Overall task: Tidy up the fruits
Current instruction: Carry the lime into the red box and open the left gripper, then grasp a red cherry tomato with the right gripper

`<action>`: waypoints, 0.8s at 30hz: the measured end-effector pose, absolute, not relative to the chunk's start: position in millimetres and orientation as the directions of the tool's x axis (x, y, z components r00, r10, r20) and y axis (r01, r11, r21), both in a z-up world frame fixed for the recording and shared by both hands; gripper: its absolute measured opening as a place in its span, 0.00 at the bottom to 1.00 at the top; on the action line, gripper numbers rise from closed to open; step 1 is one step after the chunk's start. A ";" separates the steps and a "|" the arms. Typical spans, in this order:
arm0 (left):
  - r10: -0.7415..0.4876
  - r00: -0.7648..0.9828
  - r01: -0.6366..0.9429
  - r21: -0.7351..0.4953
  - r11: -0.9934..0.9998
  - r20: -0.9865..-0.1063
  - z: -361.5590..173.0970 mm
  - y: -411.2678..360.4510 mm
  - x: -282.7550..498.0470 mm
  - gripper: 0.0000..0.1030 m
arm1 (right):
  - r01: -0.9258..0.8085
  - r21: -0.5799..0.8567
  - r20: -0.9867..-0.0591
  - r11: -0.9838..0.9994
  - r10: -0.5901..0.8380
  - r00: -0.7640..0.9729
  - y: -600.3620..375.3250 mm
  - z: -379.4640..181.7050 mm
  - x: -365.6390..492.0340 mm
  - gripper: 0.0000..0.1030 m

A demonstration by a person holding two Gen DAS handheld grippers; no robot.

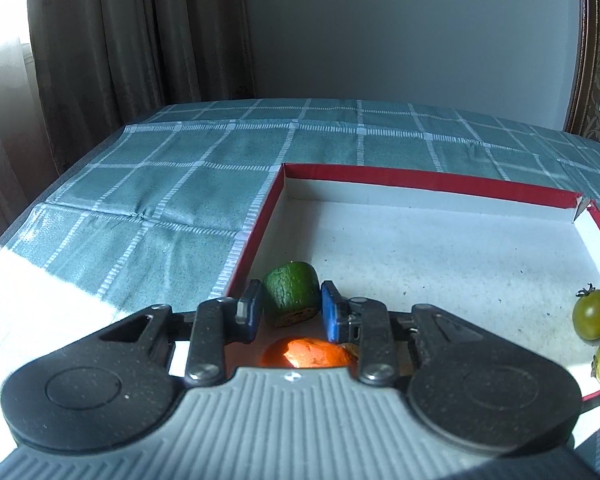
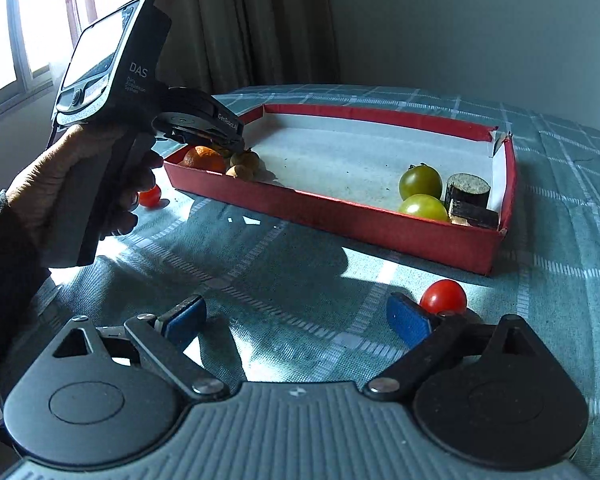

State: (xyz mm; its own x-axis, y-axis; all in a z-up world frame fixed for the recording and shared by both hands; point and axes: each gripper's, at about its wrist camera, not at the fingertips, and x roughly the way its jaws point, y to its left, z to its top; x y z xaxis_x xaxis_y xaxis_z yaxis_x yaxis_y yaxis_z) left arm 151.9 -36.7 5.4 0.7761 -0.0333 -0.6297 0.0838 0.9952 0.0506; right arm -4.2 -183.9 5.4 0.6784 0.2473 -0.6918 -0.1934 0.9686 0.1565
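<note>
Two grippers are in view. We see the left gripper [image 1: 292, 306] held by a hand [image 2: 80, 184] over the near-left corner of the red tray [image 2: 340, 216], its fingers closed on a green avocado piece [image 1: 294, 296] above an orange [image 1: 308, 354]. The right gripper [image 2: 296, 318] hovers low over the checked tablecloth [image 2: 280, 272], fingers spread wide, empty, with a red tomato [image 2: 444, 297] just beside its right finger.
</note>
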 end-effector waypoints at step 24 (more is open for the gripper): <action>-0.093 0.882 0.137 0.061 0.989 -0.462 2.5 -31.5 -0.6 0.97 | 0.019 0.054 -0.611 0.998 0.018 0.791 -237.1 18.7 -30.2 0.94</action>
